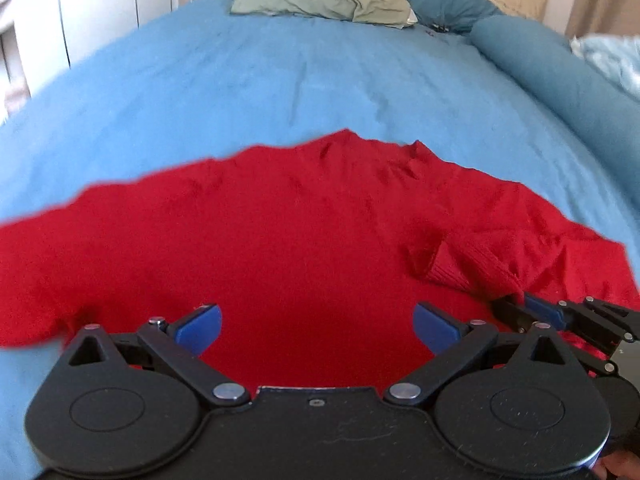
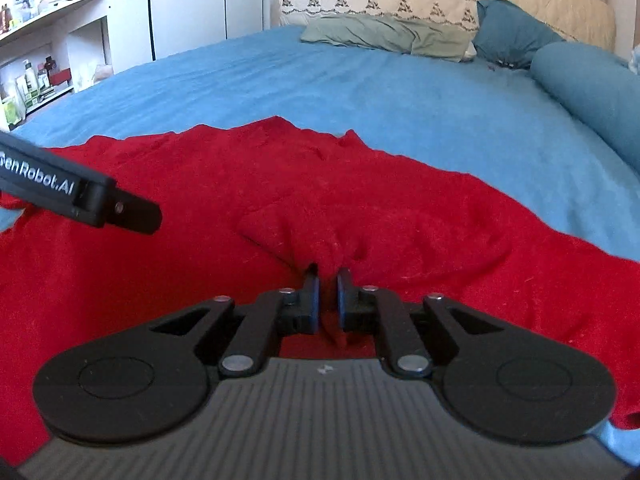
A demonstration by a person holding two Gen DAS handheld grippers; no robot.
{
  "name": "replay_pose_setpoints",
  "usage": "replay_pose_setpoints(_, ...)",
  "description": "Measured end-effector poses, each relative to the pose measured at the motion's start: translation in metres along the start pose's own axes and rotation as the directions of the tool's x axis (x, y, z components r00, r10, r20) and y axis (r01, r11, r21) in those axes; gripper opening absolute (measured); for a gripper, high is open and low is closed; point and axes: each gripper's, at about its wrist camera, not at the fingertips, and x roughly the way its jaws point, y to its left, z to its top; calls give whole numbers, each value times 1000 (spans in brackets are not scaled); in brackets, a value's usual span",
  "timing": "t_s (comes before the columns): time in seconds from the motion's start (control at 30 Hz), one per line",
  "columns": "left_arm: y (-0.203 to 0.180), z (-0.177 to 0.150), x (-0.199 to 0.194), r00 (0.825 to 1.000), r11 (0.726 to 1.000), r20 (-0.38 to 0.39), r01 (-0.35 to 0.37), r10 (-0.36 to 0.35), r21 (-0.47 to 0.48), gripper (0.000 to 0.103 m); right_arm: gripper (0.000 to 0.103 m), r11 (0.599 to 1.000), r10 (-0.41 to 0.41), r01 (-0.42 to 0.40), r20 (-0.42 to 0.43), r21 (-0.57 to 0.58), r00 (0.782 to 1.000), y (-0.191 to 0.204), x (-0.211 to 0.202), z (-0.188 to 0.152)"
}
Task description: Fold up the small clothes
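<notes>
A red knit sweater (image 1: 280, 232) lies spread on the blue bed sheet (image 1: 280, 80); it also fills the right wrist view (image 2: 200, 184). My left gripper (image 1: 318, 330) is open and empty, just above the sweater's body. My right gripper (image 2: 328, 294) is shut on a fold of the sweater, the sleeve's ribbed cuff (image 2: 296, 232), bunched up in front of the pads. In the left wrist view the right gripper (image 1: 532, 312) shows at the right, pinching the ribbed cuff (image 1: 460, 268). The left gripper's body (image 2: 80, 196) shows at the left in the right wrist view.
At the head of the bed lie a sage green pillow (image 2: 384, 36), a teal pillow (image 2: 512, 32) and a teal bolster (image 2: 592, 84) along the right side. White shelves (image 2: 52, 60) with bottles stand to the left of the bed.
</notes>
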Motion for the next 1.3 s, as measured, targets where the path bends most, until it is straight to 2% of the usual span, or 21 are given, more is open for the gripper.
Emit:
replay_pose_setpoints(0.07, 1, -4, -1, 999, 999, 0, 43, -43, -29, 103, 54, 1000, 13, -13, 5, -27, 1000, 3, -7, 0)
replay_pose_setpoints(0.1, 0, -3, -1, 998, 997, 1, 62, -62, -40, 103, 70, 999, 11, -10, 15, -51, 1000, 3, -13, -1)
replay_pose_setpoints(0.13, -3, -1, -2, 997, 996, 4, 83, -82, -45, 103, 76, 997, 5, -3, 28, -72, 1000, 1, -17, 0)
replay_pose_setpoints(0.27, -28, 0, -7, 991, 991, 24, 135, -135, -18, 103, 77, 995, -19, 23, 46, -92, 999, -12, -45, -10)
replay_pose_setpoints(0.37, -59, 6, -1, 988, 988, 26, 154, -154, -10, 103, 82, 996, -50, 54, 52, -66, 997, -28, -68, -19)
replay_pose_setpoints(0.47, -84, 12, 22, 987, 985, -12, 159, -160, -73, 103, 82, 998, -65, 65, 51, 3, 997, -47, -87, -28)
replay_pose_setpoints(0.53, -92, 12, 40, 988, 978, -53, 135, -145, -158, 96, 82, 996, -87, 85, 45, 30, 995, -57, -97, -34)
replay_pose_setpoints(0.57, -93, 10, 44, 991, 977, -65, 105, -119, -188, 93, 82, 994, -108, 107, 42, 30, 993, -59, -100, -37)
replay_pose_setpoints(0.63, -92, 6, 39, 996, 979, -35, 72, -80, -189, 85, 82, 991, -134, 134, 35, 26, 990, -63, -105, -43)
replay_pose_setpoints(0.8, -72, -16, 13, 999, 985, -20, 21, -25, -172, 82, 82, 990, -127, 124, 33, 71, 991, -75, -115, -57)
replay_pose_setpoints(0.97, -62, -29, 3, 997, 984, 6, 79, -79, -158, 83, 82, 984, -131, 124, 43, 129, 990, -83, -121, -65)
replay_pose_setpoints(1.07, -62, -25, 8, 990, 969, 35, 139, -135, -206, 83, 82, 980, -130, 121, 43, 156, 991, -87, -124, -67)
replay_pose_setpoints(1.17, -64, -11, 21, 991, 958, 45, 134, -127, -253, 77, 82, 980, -135, 126, 46, 153, 990, -87, -127, -66)
replay_pose_setpoints(1.3, -65, 8, 41, 995, 952, 28, 96, -92, -292, 48, 82, 979, -142, 133, 46, 155, 989, -90, -126, -65)
